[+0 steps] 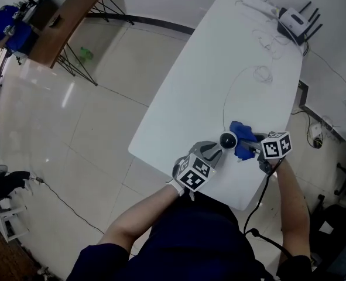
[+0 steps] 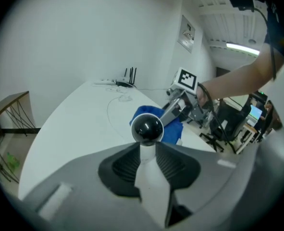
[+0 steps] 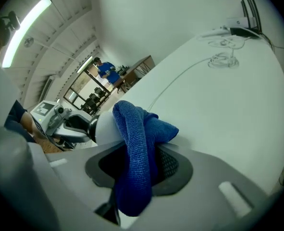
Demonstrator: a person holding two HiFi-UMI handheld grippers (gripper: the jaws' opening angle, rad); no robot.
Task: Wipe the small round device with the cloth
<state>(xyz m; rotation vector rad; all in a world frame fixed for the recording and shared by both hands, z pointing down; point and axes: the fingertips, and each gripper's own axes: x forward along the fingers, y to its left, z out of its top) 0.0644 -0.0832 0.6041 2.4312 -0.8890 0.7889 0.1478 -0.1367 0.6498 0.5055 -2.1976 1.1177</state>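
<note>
The left gripper point(image 2: 146, 153) has its fingers pinched on the white stem point(image 2: 146, 174) of the device point(image 2: 148, 128) to steady it. The right gripper point(image 3: 134, 170) has its fingers clamped on the cloth point(image 3: 132, 129), which it presses against the device for wiping.

Left gripper point(image 1: 215, 153), right gripper point(image 1: 252, 149): jaws tight.

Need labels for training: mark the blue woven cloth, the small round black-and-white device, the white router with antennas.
blue woven cloth point(image 3: 138, 153), right gripper view, fold between the jaws.
small round black-and-white device point(image 2: 148, 127), left gripper view, black ball head.
white router with antennas point(image 1: 291, 21), head view, its body.
</note>
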